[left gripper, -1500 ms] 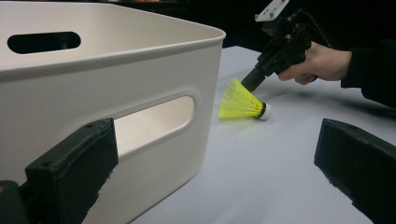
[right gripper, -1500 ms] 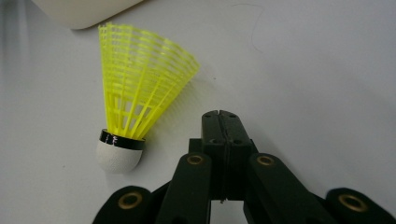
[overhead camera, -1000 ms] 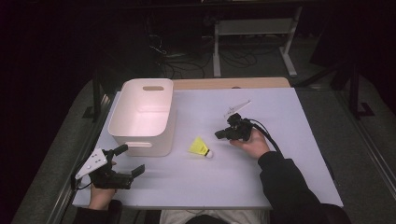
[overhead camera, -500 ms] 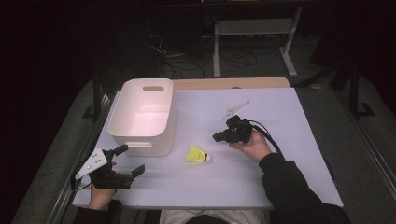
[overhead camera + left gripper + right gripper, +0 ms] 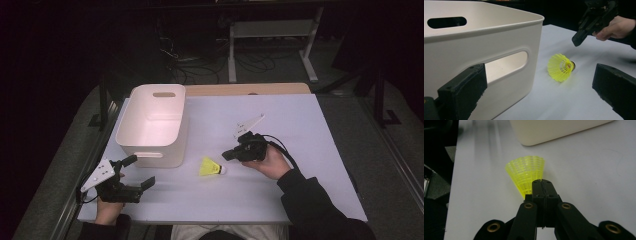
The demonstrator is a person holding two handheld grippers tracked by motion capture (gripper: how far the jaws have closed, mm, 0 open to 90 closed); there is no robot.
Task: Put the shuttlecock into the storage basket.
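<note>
White-topped desk [image 5: 300, 125] with a wooden strip along its far edge, dark unlit room beyond, grey metal stand [image 5: 272, 42] on the floor behind, loose black cables [image 5: 195, 62] beside it, grey floor at either side.

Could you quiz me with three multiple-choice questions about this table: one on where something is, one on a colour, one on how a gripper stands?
1. Where does the shuttlecock lie?
A. inside the bin
B. on the table beside the bin
C. between the left gripper's jaws

2. What colour is its skirt?
A. yellow
B. red
C. blue

3. How do the right gripper's jaws stand?
A. wide open
B. shut on the bin's rim
C. shut together, empty

Answers: 1 B, it rests on the white table just right of the white bin. 2 A, the mesh is bright yellow. 3 C, the jaws meet with nothing between them.
</note>
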